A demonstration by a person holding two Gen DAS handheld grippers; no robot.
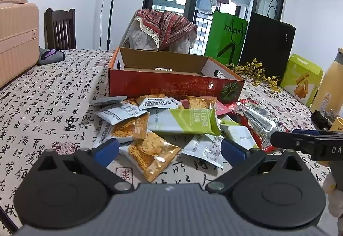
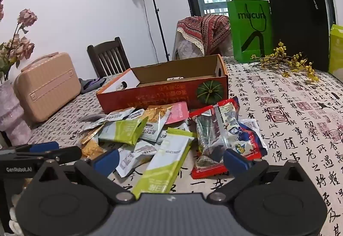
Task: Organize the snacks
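Observation:
A pile of snack packets lies on the calligraphy tablecloth in front of an open red cardboard box point(image 1: 171, 86), also in the right wrist view point(image 2: 163, 94). My left gripper point(image 1: 169, 150) is open, its blue pads on either side of an orange cracker packet point(image 1: 150, 154). A green and white bar packet point(image 1: 184, 121) lies behind it. My right gripper point(image 2: 171, 160) is open over a green and white bar packet point(image 2: 163, 161), with a red packet point(image 2: 223, 139) by its right pad. The right gripper also shows in the left wrist view point(image 1: 300, 139).
A pink case point(image 2: 47, 86) and a vase of flowers point(image 2: 12, 111) stand at the table's left. A green bag point(image 2: 250, 30), a black bag point(image 2: 300, 26), yellow flowers point(image 2: 287, 62) and a green box point(image 1: 302, 79) stand at the right. A chair point(image 2: 109, 58) is behind.

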